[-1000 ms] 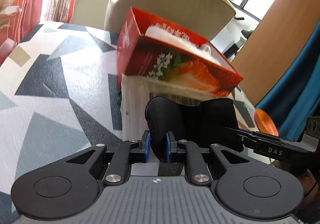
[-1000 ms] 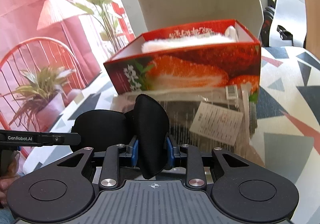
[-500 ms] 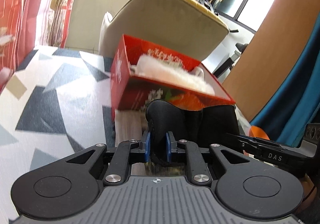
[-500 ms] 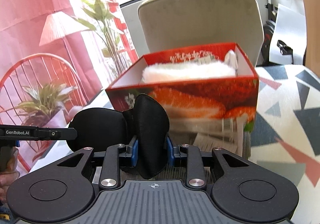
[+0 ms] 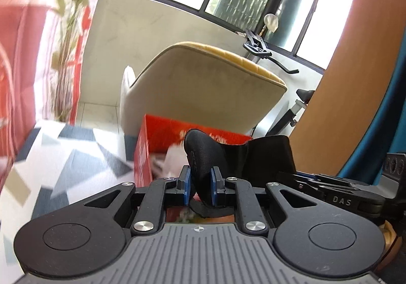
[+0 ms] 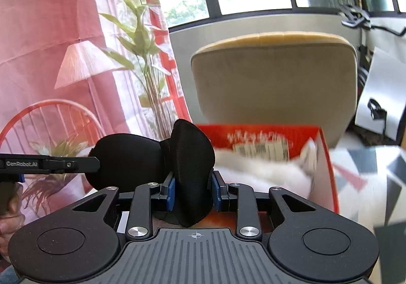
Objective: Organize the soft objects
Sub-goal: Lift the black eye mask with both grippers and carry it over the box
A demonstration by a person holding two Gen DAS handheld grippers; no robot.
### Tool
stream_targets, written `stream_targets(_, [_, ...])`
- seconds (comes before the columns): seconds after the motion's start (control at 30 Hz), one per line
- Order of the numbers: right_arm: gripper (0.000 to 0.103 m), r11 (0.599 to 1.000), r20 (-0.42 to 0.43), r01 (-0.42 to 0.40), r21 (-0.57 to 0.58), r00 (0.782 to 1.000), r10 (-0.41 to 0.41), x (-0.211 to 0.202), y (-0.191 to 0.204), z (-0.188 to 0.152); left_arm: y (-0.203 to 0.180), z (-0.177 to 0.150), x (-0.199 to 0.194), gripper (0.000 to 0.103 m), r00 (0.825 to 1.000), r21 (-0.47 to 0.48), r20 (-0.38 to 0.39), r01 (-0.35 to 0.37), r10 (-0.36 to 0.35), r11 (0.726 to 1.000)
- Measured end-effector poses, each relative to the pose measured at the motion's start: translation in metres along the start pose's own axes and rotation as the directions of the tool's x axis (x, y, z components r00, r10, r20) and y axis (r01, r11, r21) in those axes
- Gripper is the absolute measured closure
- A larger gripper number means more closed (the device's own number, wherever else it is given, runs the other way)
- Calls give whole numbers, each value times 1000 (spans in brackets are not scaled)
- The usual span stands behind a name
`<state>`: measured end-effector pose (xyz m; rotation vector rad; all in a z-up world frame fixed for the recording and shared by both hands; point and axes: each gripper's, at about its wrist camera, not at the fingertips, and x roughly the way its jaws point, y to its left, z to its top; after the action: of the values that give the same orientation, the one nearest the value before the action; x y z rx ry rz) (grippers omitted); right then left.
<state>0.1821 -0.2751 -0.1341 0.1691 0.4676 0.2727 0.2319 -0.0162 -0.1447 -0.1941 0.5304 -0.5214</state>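
Observation:
Both grippers hold one black padded eye mask between them. My left gripper (image 5: 200,183) is shut on the mask's left cup (image 5: 205,154). My right gripper (image 6: 192,191) is shut on its right cup (image 6: 190,157). The mask hangs above the near edge of an open red strawberry-print box (image 5: 144,149), which also shows in the right wrist view (image 6: 327,157). A white fluffy item (image 6: 264,172) lies inside the box. The other gripper shows at the side of each view.
The box stands on a table with a grey, white and red triangle-pattern cloth (image 5: 71,164). A beige upholstered chair (image 5: 203,96) stands behind the table. A plant (image 6: 142,50) and red curtain are at the left, an exercise bike at the right.
Both grippers have risen with the mask and moved toward the box. The box now sits lower in both views, and its white contents show from above.

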Motion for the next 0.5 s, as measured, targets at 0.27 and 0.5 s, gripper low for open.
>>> stream_targets(0.27, [77,998,-105,41,52,994,-35,43,-38,15,-10,29,67,86,988,52,-155,-15,23,999])
stream_targets(0.5, [77,992,-110,87,89,991,-77,54,-64,12,-13,36,97,86,984,55,-178,-19,28,998])
